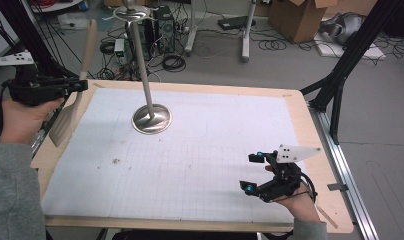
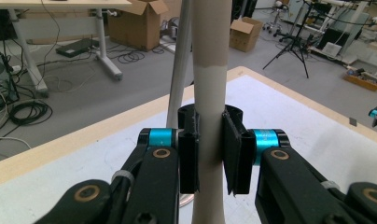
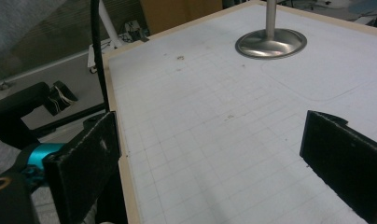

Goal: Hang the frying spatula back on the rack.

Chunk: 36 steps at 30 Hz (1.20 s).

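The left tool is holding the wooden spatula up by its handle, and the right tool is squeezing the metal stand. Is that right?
Not quite. The right tool isn't squeezing the stand; its jaws are open with nothing between them, low over the mat near the table's front edge, as the right gripper view shows. The stand sits apart, farther back. The left tool does hold the spatula by its handle.

stand: metal stand [image 1: 151,118] on gridded mat [image 1: 200,150] | floor: cardboard box [image 1: 300,17], cables [image 1: 173,62]

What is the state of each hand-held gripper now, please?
Left hand-held gripper: closed on the handle of the wooden spatula, held upright.
Right hand-held gripper: open, holding nothing, above the table.
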Motion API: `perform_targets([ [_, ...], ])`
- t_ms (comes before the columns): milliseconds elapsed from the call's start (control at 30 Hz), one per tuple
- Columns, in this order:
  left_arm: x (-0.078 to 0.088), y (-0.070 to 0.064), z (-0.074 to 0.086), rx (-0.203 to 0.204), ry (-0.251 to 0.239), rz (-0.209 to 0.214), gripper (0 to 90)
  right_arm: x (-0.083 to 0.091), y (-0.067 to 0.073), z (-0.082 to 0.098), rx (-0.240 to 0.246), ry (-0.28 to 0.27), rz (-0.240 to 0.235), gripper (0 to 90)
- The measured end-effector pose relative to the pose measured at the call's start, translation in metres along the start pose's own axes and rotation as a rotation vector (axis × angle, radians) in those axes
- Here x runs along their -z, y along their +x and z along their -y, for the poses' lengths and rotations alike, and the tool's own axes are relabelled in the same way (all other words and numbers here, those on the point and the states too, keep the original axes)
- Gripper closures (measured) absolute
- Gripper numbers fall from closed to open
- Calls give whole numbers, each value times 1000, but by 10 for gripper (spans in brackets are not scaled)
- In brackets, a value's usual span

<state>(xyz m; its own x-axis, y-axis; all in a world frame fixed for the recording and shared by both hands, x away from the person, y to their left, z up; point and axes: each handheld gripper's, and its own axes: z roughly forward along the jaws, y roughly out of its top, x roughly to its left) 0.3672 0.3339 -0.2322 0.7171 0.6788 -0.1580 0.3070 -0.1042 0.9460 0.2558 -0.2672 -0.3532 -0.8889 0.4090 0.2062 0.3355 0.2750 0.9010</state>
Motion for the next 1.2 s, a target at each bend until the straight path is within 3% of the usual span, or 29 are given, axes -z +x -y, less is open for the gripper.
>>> perform_targets([
  [500,-9,2,-10,-2,-6,22,777,6,1,4,-12,-2,16,42],
  [1200,-21,8,-9,20,6,27,777,11,1,7,-21,-5,32,42],
])
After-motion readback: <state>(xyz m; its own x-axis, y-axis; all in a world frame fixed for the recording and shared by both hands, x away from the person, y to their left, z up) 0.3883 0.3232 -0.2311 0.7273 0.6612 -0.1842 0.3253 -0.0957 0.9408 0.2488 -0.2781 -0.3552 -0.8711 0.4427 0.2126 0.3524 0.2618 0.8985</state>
